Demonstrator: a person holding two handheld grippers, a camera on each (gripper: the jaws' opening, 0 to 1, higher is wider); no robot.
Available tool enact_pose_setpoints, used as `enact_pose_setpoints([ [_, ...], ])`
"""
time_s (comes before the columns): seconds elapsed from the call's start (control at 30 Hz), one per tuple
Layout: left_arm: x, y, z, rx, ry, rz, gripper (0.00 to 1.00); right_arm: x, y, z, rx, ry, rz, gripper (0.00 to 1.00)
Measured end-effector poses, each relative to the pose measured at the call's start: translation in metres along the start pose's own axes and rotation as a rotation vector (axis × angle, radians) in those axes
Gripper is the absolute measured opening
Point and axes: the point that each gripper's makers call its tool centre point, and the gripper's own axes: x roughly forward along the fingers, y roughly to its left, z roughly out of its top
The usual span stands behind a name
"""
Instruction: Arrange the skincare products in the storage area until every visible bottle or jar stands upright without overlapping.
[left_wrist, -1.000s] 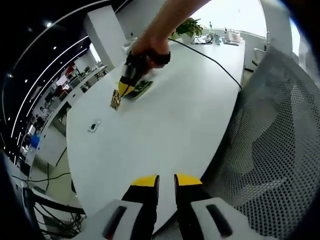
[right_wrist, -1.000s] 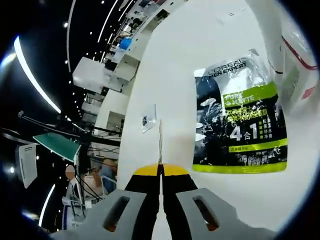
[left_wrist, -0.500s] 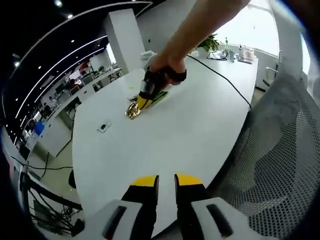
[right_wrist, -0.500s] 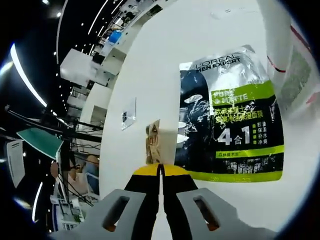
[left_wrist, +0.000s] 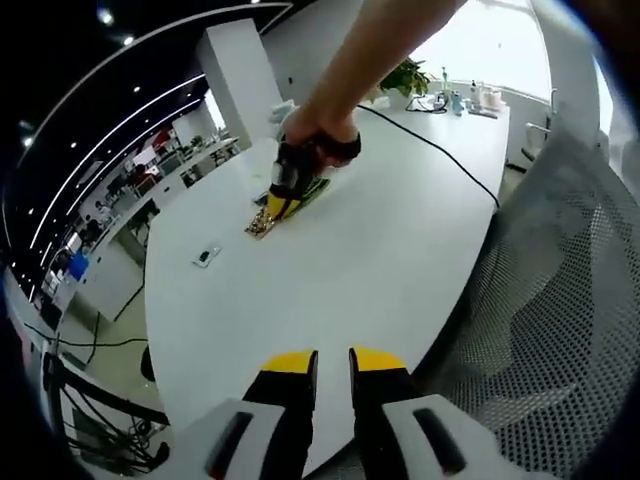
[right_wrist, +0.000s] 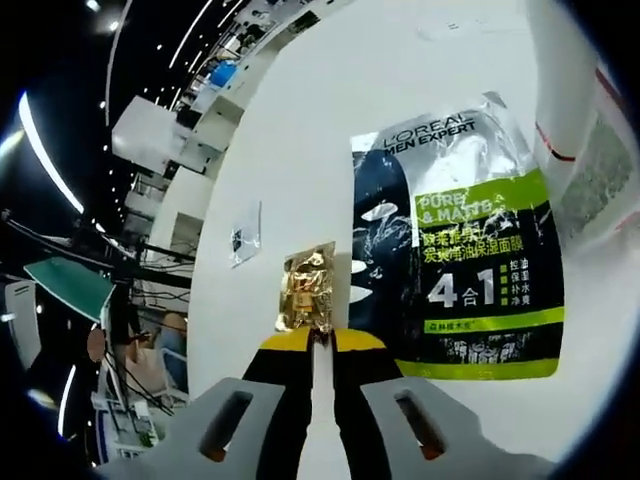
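Right gripper view showed the right gripper (right_wrist: 321, 340) with its jaws a little apart, the lower edge of a small gold sachet (right_wrist: 307, 290) between the yellow tips; whether they pinched it I could not tell. The sachet lay flat on the white desk (right_wrist: 400, 120), just beside a large black and green sachet pack (right_wrist: 465, 250). A smaller clear packet (right_wrist: 245, 233) lay nearer the desk's edge. In the left gripper view, the left gripper (left_wrist: 333, 360) hung over the desk's near edge, jaws slightly spread and holding nothing, beside a mesh chair (left_wrist: 560, 300).
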Motion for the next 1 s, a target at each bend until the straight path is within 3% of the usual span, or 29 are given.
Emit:
enact_pose_setpoints([
  [0.17,0.000,0.000,0.000,-0.001,-0.003,0.000,0.14,-0.004,0.001,0.002,-0.040,-0.019,-0.017,0.08],
  [0.23,0.000,-0.001,0.000,-0.001,-0.002,-0.002,0.14,-0.010,-0.004,0.010,-0.085,-0.064,-0.061,0.08],
  [0.53,-0.001,-0.001,0.000,0.022,0.000,0.005,0.14,-0.012,0.031,0.020,-0.252,-0.121,-0.017,0.08],
  [0.63,-0.001,-0.001,-0.002,0.025,0.009,0.005,0.15,-0.004,0.044,0.021,-0.295,-0.107,-0.007,0.13],
  [0.73,0.000,0.002,-0.004,0.005,0.024,0.009,0.15,0.006,0.072,0.023,-0.325,-0.086,0.048,0.18],
  [0.8,-0.001,0.002,-0.002,0.005,0.013,0.009,0.15,0.013,0.082,0.031,-0.401,-0.080,0.030,0.21],
  [0.93,0.001,0.001,-0.007,0.028,0.042,0.011,0.15,0.037,0.111,0.041,-0.458,-0.048,0.050,0.30],
  [1.0,0.001,0.002,-0.008,0.026,0.049,0.014,0.15,0.053,0.116,0.042,-0.498,0.018,0.025,0.39],
])
